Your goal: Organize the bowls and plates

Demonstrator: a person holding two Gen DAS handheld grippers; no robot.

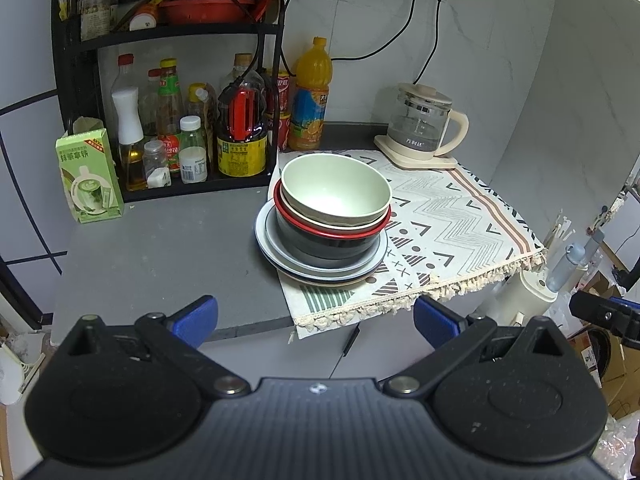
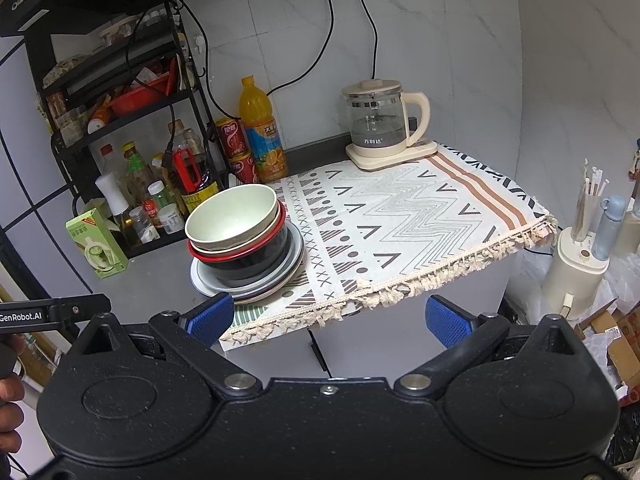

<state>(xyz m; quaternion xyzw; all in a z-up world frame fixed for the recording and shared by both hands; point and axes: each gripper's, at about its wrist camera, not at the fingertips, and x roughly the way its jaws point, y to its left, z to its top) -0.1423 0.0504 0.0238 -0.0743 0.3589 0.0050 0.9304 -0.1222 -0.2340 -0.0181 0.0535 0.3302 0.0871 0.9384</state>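
One stack of dishes stands on the counter at the left edge of the patterned cloth [image 1: 460, 216]. On top is a pale green bowl [image 1: 336, 190] [image 2: 230, 218]. Under it sit a cream bowl, a red-rimmed bowl [image 1: 332, 234] [image 2: 240, 258] and a dark bowl. They rest on grey-blue plates [image 1: 280, 256] [image 2: 288, 268]. My left gripper [image 1: 316, 320] hangs open in front of the counter edge, short of the stack. My right gripper [image 2: 330, 318] is open too, near the cloth's fringe, right of the stack. Both hold nothing.
A black rack [image 1: 168, 128] with sauce bottles stands at the back left, with a green carton [image 1: 90, 176] beside it. An orange juice bottle [image 1: 312, 96] and red cans are behind the stack. A glass kettle [image 1: 424, 124] sits at the back right. Bare grey counter [image 1: 168, 248] lies left of the stack.
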